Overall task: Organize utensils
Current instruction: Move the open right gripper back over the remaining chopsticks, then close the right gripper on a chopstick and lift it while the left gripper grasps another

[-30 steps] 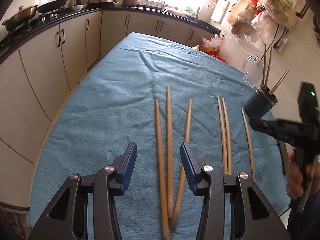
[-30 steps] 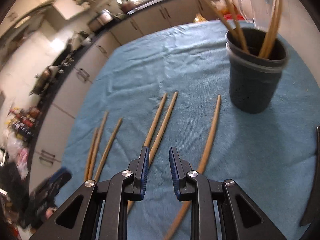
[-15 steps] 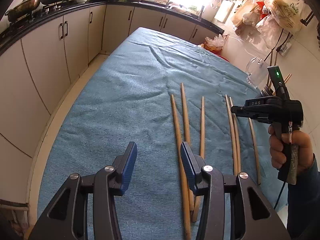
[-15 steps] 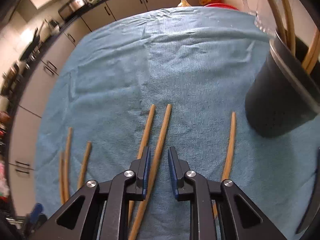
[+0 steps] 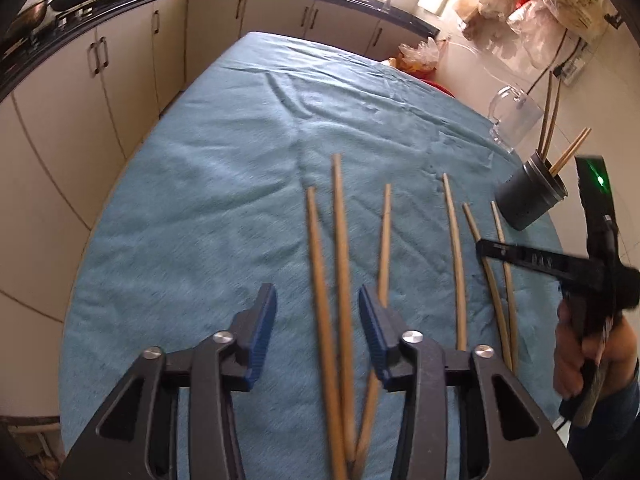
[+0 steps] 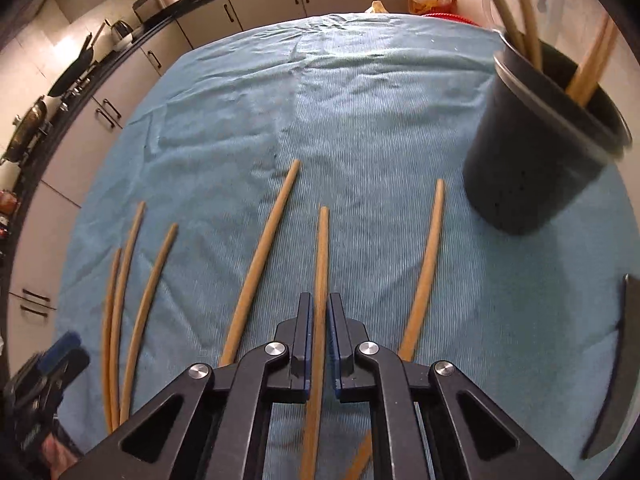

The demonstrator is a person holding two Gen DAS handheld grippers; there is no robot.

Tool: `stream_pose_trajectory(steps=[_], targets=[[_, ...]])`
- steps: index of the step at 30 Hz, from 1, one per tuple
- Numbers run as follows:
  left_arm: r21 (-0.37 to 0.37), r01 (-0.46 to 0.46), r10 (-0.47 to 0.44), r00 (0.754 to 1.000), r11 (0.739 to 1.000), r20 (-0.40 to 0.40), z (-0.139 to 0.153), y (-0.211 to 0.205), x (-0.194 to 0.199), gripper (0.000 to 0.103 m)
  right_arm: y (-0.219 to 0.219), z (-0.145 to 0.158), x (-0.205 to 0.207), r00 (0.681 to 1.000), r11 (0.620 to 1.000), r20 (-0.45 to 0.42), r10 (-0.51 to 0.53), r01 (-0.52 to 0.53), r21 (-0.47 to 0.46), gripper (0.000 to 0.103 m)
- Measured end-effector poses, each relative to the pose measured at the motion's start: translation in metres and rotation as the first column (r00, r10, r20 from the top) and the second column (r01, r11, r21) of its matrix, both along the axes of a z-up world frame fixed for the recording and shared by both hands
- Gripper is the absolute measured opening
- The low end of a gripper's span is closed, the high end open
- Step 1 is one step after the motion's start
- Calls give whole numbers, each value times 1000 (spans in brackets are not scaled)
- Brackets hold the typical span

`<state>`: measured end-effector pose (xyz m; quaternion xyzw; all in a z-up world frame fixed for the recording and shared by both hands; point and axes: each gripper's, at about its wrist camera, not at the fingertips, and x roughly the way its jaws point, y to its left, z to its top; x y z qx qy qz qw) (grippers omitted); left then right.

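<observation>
Several wooden chopsticks lie lengthwise on a blue cloth [image 5: 224, 200]. My left gripper [image 5: 318, 312] hovers low over the left group. Its jaws are closing, and two chopsticks [image 5: 332, 248] lie between them without touching the pads. My right gripper [image 6: 320, 320] is shut on the middle chopstick [image 6: 322, 248] of the right group, which still lies along the cloth. One loose chopstick [image 6: 264, 256] lies to its left and another [image 6: 428, 256] to its right. A dark utensil cup [image 6: 536, 168] with several chopsticks in it stands at the far right. In the left wrist view a hand [image 5: 580, 344] holds the right gripper [image 5: 482, 246].
A clear glass mug [image 5: 512, 120] stands behind the dark cup [image 5: 528, 200], near the wall. Cream kitchen cabinets [image 5: 100, 80] run along the left of the table and behind it. Plastic bags [image 5: 540, 4] hang at the upper right. The far half of the cloth is bare.
My right gripper came down over the middle chopstick and closed on it. My left gripper shifted so two chopsticks now lie between its jaws, which have narrowed a little.
</observation>
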<state>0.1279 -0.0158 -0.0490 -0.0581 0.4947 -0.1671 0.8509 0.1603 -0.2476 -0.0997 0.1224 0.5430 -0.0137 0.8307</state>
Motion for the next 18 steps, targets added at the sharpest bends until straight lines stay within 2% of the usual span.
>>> stream_pose_trajectory(steps=[8, 12, 15, 17, 18], targets=[[63, -11, 14, 999, 998, -52, -13, -13, 25, 25, -6, -1, -6, 1000, 999, 19, 7, -8, 54, 8], [97, 12, -7, 999, 995, -52, -17, -22, 26, 25, -7, -1, -9, 1000, 998, 25, 9, -11, 66, 8], [121, -10, 16, 999, 993, -52, -17, -23, 31, 23, -9, -1, -11, 999, 998, 30, 11, -13, 68, 8], [186, -43, 50, 998, 982, -37, -19, -23, 36, 7, -7, -1, -10, 999, 998, 32, 18, -20, 59, 8], [190, -45, 52, 998, 981, -31, -20, -22, 38, 7, -7, -1, -9, 999, 998, 32, 20, -21, 55, 8]])
